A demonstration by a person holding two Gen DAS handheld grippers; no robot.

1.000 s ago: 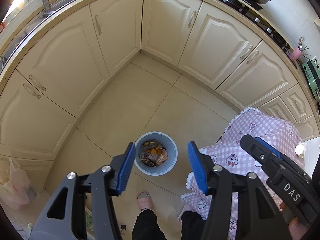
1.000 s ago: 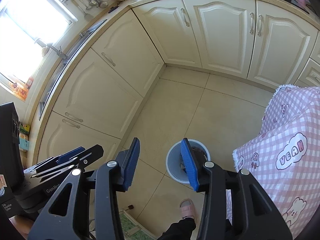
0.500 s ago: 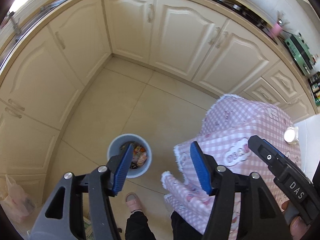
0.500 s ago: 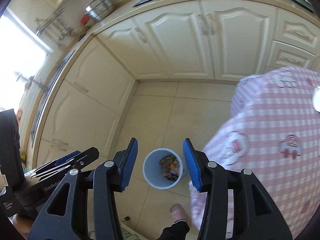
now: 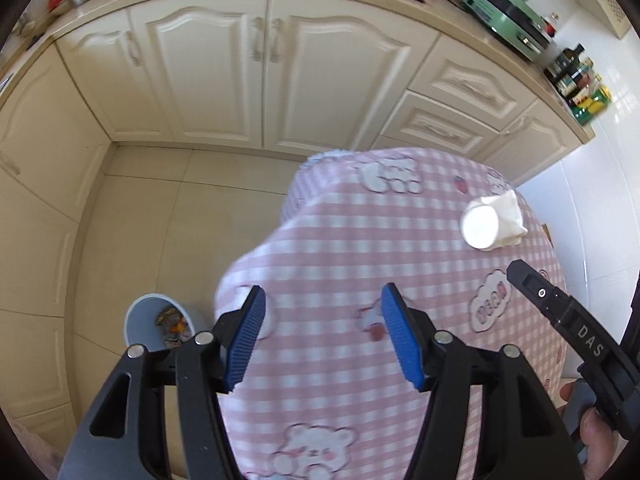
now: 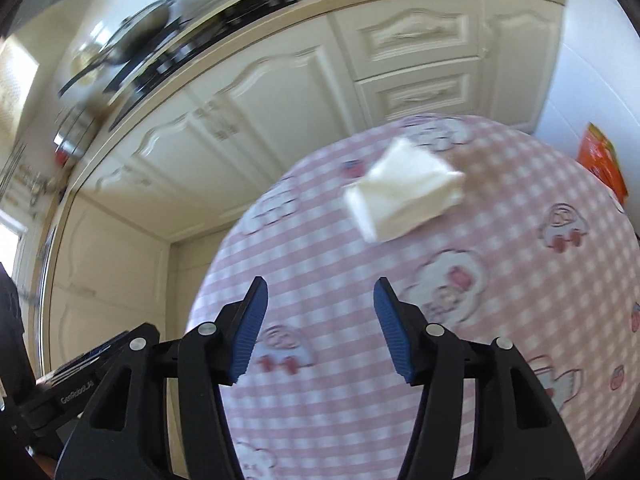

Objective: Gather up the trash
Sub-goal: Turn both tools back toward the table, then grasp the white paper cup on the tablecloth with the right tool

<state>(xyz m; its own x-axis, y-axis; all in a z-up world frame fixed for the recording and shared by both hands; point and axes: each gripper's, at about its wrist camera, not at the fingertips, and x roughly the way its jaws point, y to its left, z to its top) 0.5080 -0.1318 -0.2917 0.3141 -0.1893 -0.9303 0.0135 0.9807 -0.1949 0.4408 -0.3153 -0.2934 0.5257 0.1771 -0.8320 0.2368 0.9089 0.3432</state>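
A white paper cup (image 5: 480, 228) lies on its side on a crumpled white tissue (image 5: 510, 216) at the far right of the pink checked tablecloth (image 5: 340, 248). In the blurred right wrist view the white tissue and cup (image 6: 400, 192) lie ahead of my right gripper (image 6: 320, 328), which is open and empty above the cloth. My left gripper (image 5: 322, 336) is open and empty over the cloth's near side. A grey bin (image 5: 160, 322) with wrappers inside stands on the floor at the lower left, beside the table.
Cream cabinets (image 5: 264, 68) line the wall behind the table. A green appliance (image 5: 508, 4) and bottles (image 5: 580, 80) stand on the counter. An orange packet (image 6: 602, 160) sits at the table's far right edge. The right gripper's body (image 5: 576, 332) shows at right.
Both grippers have swung right and up, from over the bin on the floor to over the table. The cup and tissue have come into view. Both stay open.
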